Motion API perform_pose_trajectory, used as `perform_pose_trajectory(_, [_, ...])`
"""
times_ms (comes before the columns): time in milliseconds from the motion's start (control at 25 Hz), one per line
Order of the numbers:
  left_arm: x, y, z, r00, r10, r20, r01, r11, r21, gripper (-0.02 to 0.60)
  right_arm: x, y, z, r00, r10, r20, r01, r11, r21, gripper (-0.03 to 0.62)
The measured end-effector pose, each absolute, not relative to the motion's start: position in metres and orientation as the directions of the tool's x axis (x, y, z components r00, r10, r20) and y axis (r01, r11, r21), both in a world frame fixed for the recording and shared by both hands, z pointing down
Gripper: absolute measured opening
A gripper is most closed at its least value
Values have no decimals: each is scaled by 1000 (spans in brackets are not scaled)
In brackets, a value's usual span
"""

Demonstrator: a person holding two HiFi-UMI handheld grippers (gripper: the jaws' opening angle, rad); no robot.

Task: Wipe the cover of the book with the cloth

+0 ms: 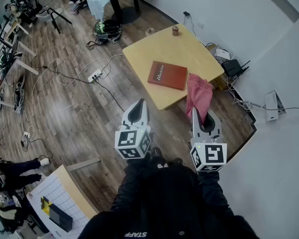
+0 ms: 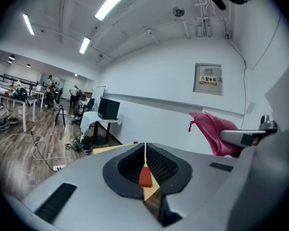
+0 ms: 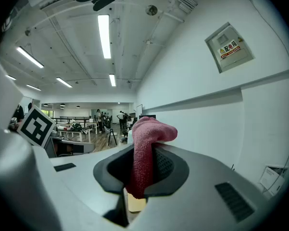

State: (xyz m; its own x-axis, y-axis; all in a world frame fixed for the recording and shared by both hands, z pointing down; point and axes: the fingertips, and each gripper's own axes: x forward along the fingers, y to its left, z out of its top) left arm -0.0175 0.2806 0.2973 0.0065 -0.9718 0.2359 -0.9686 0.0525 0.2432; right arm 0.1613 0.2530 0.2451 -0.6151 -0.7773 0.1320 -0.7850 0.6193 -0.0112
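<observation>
A red-brown book point(image 1: 167, 75) lies flat on the small light wooden table point(image 1: 154, 48), toward its near right side. A pink cloth point(image 1: 198, 96) hangs from my right gripper point(image 1: 194, 112), which is shut on it, held above the table's near right corner. In the right gripper view the cloth point(image 3: 144, 153) is draped between and over the jaws. My left gripper point(image 1: 139, 105) is shut with nothing in it, held over the floor just in front of the table. Through the slit between its jaws a sliver of the book point(image 2: 145, 176) shows.
A small jar point(image 1: 175, 30) stands at the table's far edge. Cables and a power strip point(image 1: 95, 75) run over the wooden floor at left. Boxes and a router point(image 1: 233, 67) sit by the white wall at right. Another table corner point(image 1: 64, 193) lies at lower left.
</observation>
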Motion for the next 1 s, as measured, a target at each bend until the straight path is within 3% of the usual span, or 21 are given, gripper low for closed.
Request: perform_pose_trajectory(1000, [-59,283,355,97,-944,315,-951,6,310,37,107,254,291,-588,-772,242,-803,592,-65,78])
